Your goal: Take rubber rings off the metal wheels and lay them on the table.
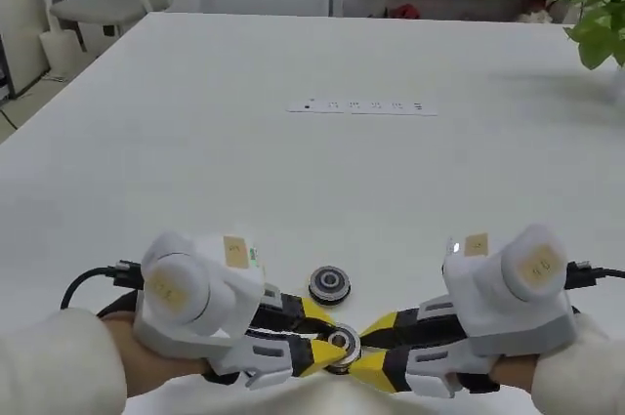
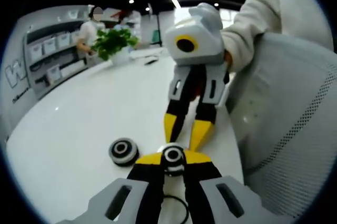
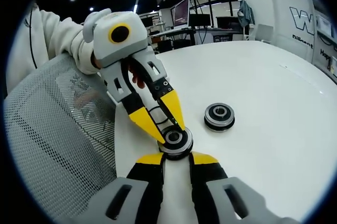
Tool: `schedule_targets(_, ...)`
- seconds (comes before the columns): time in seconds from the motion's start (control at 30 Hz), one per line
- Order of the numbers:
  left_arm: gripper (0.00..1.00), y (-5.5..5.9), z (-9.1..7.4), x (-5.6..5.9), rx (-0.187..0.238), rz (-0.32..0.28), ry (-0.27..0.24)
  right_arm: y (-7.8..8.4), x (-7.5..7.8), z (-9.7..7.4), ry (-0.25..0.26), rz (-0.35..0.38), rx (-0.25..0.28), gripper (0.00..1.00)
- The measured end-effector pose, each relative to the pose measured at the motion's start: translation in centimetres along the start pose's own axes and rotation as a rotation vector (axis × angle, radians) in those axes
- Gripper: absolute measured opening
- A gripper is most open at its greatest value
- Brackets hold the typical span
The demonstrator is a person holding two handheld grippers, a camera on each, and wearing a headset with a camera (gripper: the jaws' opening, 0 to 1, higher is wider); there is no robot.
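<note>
At near edge of white table (image 1: 293, 171): left gripper (image 2: 172, 158) clamps small silver metal wheel (image 2: 172, 154). Right gripper (image 3: 177, 159) jaws flank its black rubber ring (image 3: 178, 153); grip unclear. Best: hold wheel steady, peel ring off evenly.

A large letter W (image 3: 301, 18) stands on the white wall (image 3: 279, 0) at two o'clock in the right gripper view (the small word beneath is too blurred to read), and another W (image 2: 13, 72) marks the wall (image 2: 23, 89) at nine o'clock in the left gripper view.
</note>
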State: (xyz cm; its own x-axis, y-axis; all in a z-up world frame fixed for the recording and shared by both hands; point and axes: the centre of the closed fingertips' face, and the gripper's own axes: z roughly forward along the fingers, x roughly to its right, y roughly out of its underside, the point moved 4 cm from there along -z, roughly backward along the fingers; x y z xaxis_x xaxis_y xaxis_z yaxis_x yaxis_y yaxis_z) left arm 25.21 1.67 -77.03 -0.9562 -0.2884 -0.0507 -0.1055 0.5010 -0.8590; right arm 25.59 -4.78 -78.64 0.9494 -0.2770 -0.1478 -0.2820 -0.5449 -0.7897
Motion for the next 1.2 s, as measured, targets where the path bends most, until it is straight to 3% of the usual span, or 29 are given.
schedule_targets(0.2,0.14,0.03,-0.03,0.00,0.005,0.005,-0.004,0.16,0.04,-0.12,0.002,-0.004,-0.008,0.12)
schedule_targets(0.33,0.14,0.06,-0.04,-0.12,0.005,0.014,-0.010,0.29,0.37,-0.28,0.011,0.002,-0.010,0.01)
schedule_targets(0.47,0.14,0.05,-0.02,-0.16,0.006,0.017,-0.012,0.27,0.39,-0.29,0.016,0.014,-0.011,0.01)
schedule_targets(0.63,0.14,0.07,0.03,-0.19,0.008,0.023,-0.013,0.35,0.75,-0.38,0.018,0.156,-0.009,0.00)
schedule_targets(1.0,0.14,0.11,0.10,-0.23,0.011,0.025,-0.013,0.35,0.79,-0.70,0.003,0.269,0.007,0.00)
schedule_targets(1.2,0.14,0.14,0.13,-0.25,0.011,0.025,-0.015,0.26,0.85,-0.85,-0.002,0.290,0.016,0.00)
